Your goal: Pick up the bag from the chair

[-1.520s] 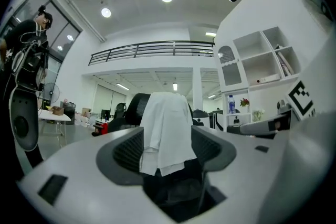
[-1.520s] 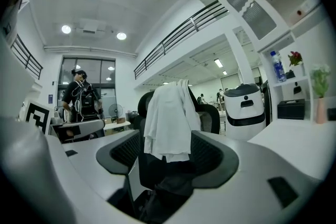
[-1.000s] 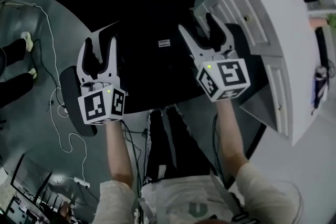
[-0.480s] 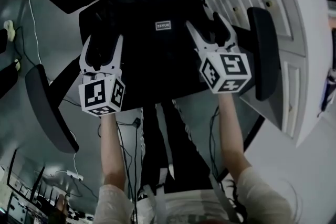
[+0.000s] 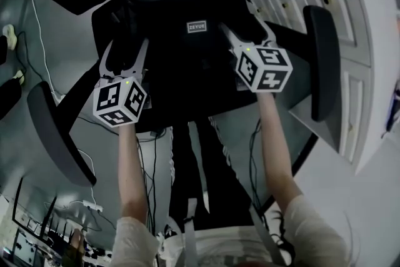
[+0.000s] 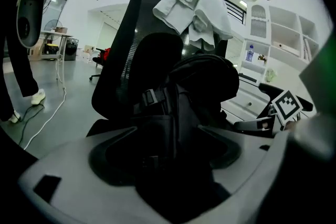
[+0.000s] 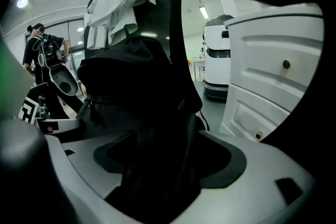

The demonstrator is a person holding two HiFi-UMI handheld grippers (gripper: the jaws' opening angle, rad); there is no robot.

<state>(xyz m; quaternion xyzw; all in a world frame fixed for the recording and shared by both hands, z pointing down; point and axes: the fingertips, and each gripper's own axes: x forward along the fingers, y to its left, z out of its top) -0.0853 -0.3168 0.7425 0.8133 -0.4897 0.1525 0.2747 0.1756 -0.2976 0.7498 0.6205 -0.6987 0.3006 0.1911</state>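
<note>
Head view, steeply down. Black bag (image 5: 187,65) on seat of black office chair (image 5: 322,59), standing against the backrest. Small white label (image 5: 196,26) on its upper face. Takes up most of the seat between the two armrests.

Left gripper (image 5: 125,52) at the bag's left side, marker cube toward the person, bare forearm behind. Left gripper view: fingers (image 6: 68,170) spread wide. Bag body and a buckled strap (image 6: 152,97) standing in the gap, fabric pushed well in between. No clamp on it.

Right gripper (image 5: 240,34) at the bag's right side, just right of the label. Right gripper view: fingers (image 7: 252,176) likewise apart. Dark bag fabric filling the space between them, not pinched.

Both grippers level with each other, one on each flank of the bag, bag resting on the seat.

Surroundings: white cloth (image 6: 194,8) draped over top of the backrest. White cabinet (image 5: 350,28) with knobbed drawers close on the right of the chair. Thin white cable (image 5: 37,22) trailing over grey floor on the left. Person in dark clothes (image 7: 42,44) standing far left in right gripper view.
</note>
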